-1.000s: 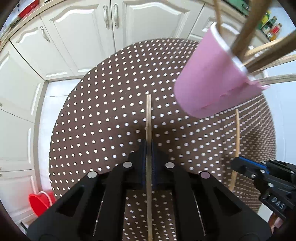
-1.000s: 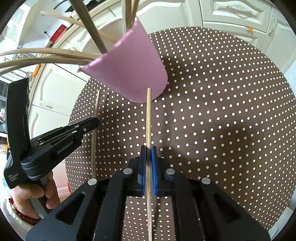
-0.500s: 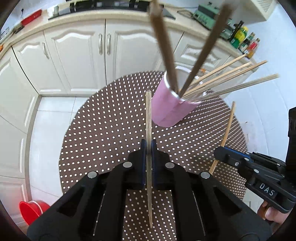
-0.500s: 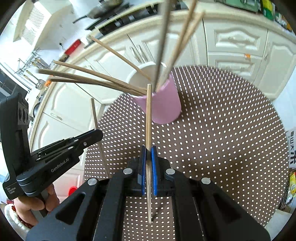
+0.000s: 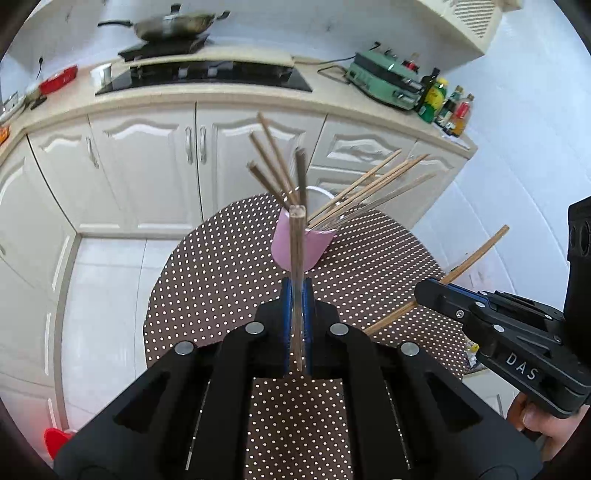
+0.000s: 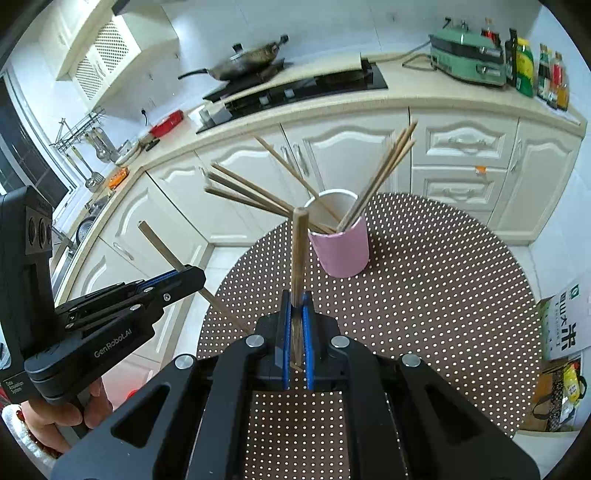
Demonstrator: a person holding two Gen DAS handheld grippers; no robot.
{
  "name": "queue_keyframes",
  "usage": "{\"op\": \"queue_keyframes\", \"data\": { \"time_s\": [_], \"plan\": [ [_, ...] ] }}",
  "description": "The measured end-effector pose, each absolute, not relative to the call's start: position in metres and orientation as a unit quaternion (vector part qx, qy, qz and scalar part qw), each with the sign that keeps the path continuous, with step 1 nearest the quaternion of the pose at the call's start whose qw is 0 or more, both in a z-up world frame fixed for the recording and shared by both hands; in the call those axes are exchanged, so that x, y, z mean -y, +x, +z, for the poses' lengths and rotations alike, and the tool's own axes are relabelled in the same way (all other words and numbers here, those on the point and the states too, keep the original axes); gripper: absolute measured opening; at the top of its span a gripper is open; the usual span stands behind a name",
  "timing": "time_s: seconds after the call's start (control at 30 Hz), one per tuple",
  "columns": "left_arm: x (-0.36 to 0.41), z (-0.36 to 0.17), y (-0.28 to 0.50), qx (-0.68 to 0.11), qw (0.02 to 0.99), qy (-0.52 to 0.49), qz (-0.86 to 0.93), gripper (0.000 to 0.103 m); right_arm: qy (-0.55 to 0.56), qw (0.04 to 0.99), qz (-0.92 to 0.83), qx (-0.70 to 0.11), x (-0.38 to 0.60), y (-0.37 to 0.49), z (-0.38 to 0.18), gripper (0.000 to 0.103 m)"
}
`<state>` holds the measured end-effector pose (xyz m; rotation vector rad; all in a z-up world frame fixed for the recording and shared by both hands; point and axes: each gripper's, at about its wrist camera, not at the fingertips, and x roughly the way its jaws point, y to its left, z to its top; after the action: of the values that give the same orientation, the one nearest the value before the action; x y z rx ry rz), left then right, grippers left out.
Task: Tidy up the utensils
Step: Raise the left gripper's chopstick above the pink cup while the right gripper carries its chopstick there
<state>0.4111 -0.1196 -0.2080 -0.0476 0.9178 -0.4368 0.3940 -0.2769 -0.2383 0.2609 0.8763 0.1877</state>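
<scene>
A pink cup stands on the round brown polka-dot table and holds several wooden chopsticks fanned outward. My left gripper is shut on one wooden chopstick, held above the table with its tip toward the cup. My right gripper is shut on another chopstick, also raised, just left of the cup. Each gripper shows in the other's view, the right and the left, each with its chopstick sticking out.
White kitchen cabinets and a counter with a hob, a wok, a green appliance and bottles stand behind the table. A red bowl sits on the floor at lower left. Boxes and bags lie at the right.
Both grippers have risen and pulled back from the cup while tilting up, each still holding its chopstick. The cup now looks smaller and farther away.
</scene>
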Motion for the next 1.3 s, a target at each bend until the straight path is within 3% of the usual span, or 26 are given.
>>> {"op": "queue_keyframes", "data": {
  "time_s": [0.67,1.3],
  "plan": [
    [0.12,-0.124,0.379,-0.341,0.913,-0.007,-0.226,0.006,0.094,0.934,0.08,-0.336,0.272,0.376,-0.166,0.005],
    [0.127,-0.099,0.444,-0.314,0.929,-0.022,-0.193,0.006,0.093,0.945,0.079,-0.304,0.295,0.43,-0.148,0.005]
  ]
}}
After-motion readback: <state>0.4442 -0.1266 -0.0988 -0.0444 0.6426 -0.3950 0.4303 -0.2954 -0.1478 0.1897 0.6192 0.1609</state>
